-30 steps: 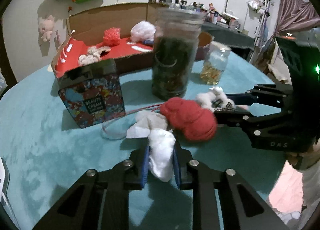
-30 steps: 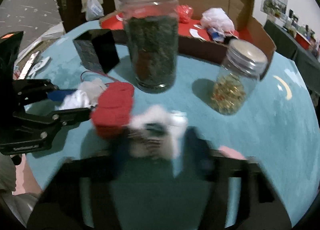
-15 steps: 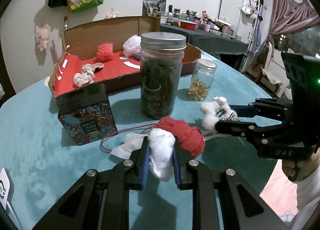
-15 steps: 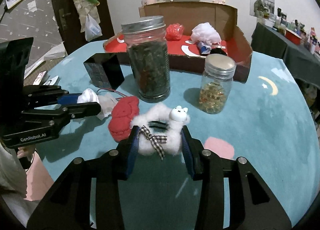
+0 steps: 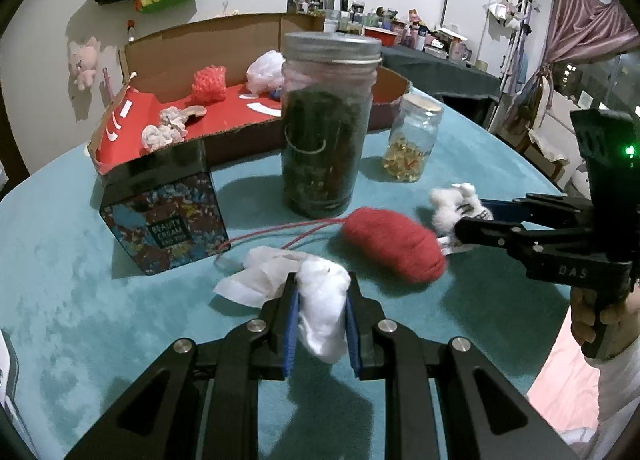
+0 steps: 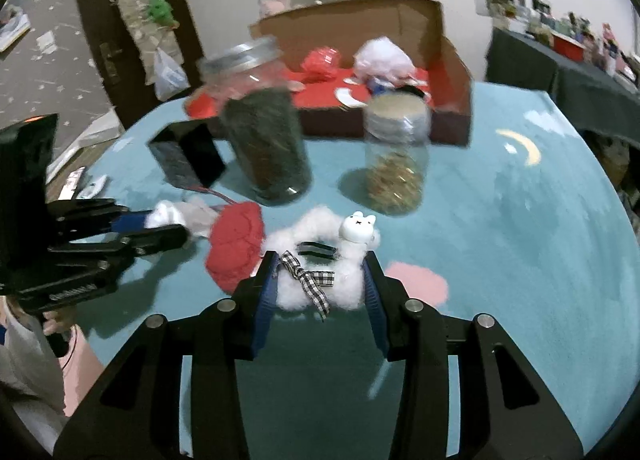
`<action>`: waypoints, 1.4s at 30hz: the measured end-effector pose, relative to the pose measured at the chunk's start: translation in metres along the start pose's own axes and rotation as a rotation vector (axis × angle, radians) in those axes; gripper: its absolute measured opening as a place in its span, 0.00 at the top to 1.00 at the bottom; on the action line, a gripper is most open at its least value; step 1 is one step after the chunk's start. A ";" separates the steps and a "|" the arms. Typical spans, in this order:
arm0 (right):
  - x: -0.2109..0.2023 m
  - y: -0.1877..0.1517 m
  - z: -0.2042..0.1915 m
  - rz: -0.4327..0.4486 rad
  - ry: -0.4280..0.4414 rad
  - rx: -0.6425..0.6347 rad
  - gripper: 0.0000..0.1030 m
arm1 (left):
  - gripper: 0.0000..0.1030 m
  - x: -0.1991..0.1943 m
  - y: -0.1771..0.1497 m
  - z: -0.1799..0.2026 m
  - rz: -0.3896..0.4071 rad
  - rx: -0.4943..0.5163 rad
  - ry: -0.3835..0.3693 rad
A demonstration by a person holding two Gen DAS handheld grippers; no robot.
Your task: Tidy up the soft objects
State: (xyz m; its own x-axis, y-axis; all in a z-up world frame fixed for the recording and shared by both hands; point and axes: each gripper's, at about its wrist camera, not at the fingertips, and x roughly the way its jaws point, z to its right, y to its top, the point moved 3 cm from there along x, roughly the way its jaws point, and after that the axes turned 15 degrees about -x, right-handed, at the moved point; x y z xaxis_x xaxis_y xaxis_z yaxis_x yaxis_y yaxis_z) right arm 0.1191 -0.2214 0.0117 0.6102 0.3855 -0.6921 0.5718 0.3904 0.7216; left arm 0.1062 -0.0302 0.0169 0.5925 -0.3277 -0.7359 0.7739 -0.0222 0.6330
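My left gripper [image 5: 322,280] is shut on a white soft wad [image 5: 324,308], held just above the teal table [image 5: 80,300]. A crumpled white tissue [image 5: 252,280] lies right beside it. My right gripper [image 6: 320,264] is shut on a white fluffy toy [image 6: 352,260] with a checked bow and a small bunny head. A red knitted piece [image 5: 394,246] lies on the table between the two grippers. In the left wrist view the right gripper [image 5: 468,216] comes in from the right with the toy [image 5: 452,204]. The right wrist view shows the left gripper [image 6: 160,226] at the left.
A tall jar [image 5: 326,132] of dark stuff and a small jar [image 5: 414,140] stand behind the red piece. A patterned box [image 5: 168,220] stands to the left, with a red cord [image 5: 280,230] beside it. Behind is a cardboard box [image 5: 240,26] holding a red mesh ball [image 5: 208,82] and other soft things.
The right gripper has rolled and drawn the fluffy toy a little up and away from the red piece. The red piece now lies apart from the white wad. The left gripper keeps its grip.
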 end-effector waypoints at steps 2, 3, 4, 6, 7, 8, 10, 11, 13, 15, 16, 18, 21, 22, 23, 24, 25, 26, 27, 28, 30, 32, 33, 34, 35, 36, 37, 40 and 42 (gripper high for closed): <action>0.004 -0.008 0.007 -0.023 -0.017 0.025 0.61 | 0.79 0.001 -0.001 -0.002 -0.003 -0.003 0.004; 0.004 -0.012 0.010 -0.027 -0.026 0.034 0.61 | 0.79 0.001 -0.001 -0.002 -0.005 -0.004 0.004; 0.004 -0.015 0.015 -0.032 -0.029 0.044 0.61 | 0.79 0.001 -0.001 -0.002 -0.008 -0.004 0.004; 0.001 -0.018 0.020 -0.028 -0.041 0.060 0.61 | 0.78 0.002 -0.003 -0.002 -0.011 -0.003 0.005; -0.001 -0.020 0.024 -0.024 -0.054 0.067 0.60 | 0.78 0.003 -0.003 -0.002 -0.012 -0.002 0.005; -0.003 -0.021 0.027 -0.022 -0.064 0.071 0.60 | 0.78 0.003 -0.004 -0.001 -0.015 -0.001 0.003; -0.002 -0.023 0.033 -0.032 -0.064 0.092 0.59 | 0.77 0.004 -0.005 0.001 -0.017 0.002 0.001; -0.001 -0.024 0.036 -0.039 -0.055 0.103 0.59 | 0.77 0.004 -0.006 0.001 -0.018 0.004 0.000; 0.000 -0.025 0.036 -0.037 -0.050 0.104 0.57 | 0.77 0.005 -0.006 0.001 -0.019 0.005 0.001; 0.000 -0.024 0.034 -0.037 -0.054 0.095 0.53 | 0.77 0.005 -0.006 0.001 -0.021 0.008 0.005; 0.000 -0.024 0.033 -0.039 -0.056 0.089 0.50 | 0.77 0.005 -0.006 0.001 -0.022 0.010 0.006; 0.001 -0.023 0.030 -0.042 -0.068 0.074 0.49 | 0.77 0.004 -0.008 0.001 -0.022 0.011 0.005; 0.003 -0.022 0.029 -0.047 -0.090 0.054 0.49 | 0.76 0.004 -0.009 0.001 -0.018 0.015 0.008; 0.003 -0.022 0.029 -0.046 -0.094 0.053 0.49 | 0.77 0.004 -0.010 0.001 -0.018 0.015 0.008; 0.003 -0.023 0.029 -0.044 -0.104 0.048 0.49 | 0.79 0.003 -0.010 0.002 -0.018 0.016 0.008; 0.003 -0.023 0.029 -0.042 -0.113 0.039 0.49 | 0.79 0.002 -0.010 0.003 -0.013 0.019 0.008; 0.003 -0.024 0.028 -0.043 -0.118 0.031 0.53 | 0.79 0.000 -0.009 0.003 -0.005 0.018 0.008; 0.003 -0.024 0.027 -0.043 -0.118 0.023 0.61 | 0.79 -0.002 -0.008 0.004 0.005 0.016 0.005; 0.003 -0.024 0.025 -0.039 -0.119 0.014 0.61 | 0.79 -0.005 -0.007 0.005 0.008 0.018 -0.006; -0.001 -0.023 0.022 -0.018 -0.117 0.005 0.63 | 0.79 -0.008 -0.006 0.006 0.012 0.017 -0.016; -0.006 -0.020 0.019 0.006 -0.107 -0.002 0.64 | 0.79 -0.014 -0.002 0.010 0.024 0.020 -0.043; -0.014 -0.014 0.015 0.037 -0.101 -0.008 0.64 | 0.79 -0.016 0.002 0.014 0.031 0.025 -0.057; -0.016 -0.012 0.014 0.045 -0.089 -0.008 0.64 | 0.79 -0.018 0.003 0.016 0.035 0.029 -0.062; -0.019 -0.009 0.012 0.060 -0.080 -0.007 0.64 | 0.79 -0.018 0.004 0.018 0.037 0.032 -0.064; -0.021 -0.005 0.010 0.073 -0.077 -0.011 0.64 | 0.79 -0.018 0.005 0.020 0.042 0.033 -0.062; -0.022 -0.003 0.008 0.075 -0.067 -0.017 0.64 | 0.79 -0.019 0.006 0.021 0.043 0.036 -0.062; -0.023 0.000 0.005 0.085 -0.051 -0.020 0.64 | 0.79 -0.019 0.007 0.021 0.044 0.038 -0.064; -0.023 0.005 -0.002 0.095 -0.034 -0.034 0.64 | 0.79 -0.020 0.008 0.022 0.051 0.041 -0.062; -0.023 0.008 -0.005 0.098 -0.031 -0.039 0.64 | 0.79 -0.021 0.008 0.020 0.054 0.037 -0.052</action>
State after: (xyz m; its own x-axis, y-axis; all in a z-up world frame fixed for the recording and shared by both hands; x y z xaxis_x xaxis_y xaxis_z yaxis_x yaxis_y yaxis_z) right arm 0.1070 -0.2232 0.0331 0.6791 0.3982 -0.6167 0.4866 0.3848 0.7843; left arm 0.0954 -0.0428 0.0423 0.6197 -0.3782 -0.6877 0.7319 -0.0379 0.6804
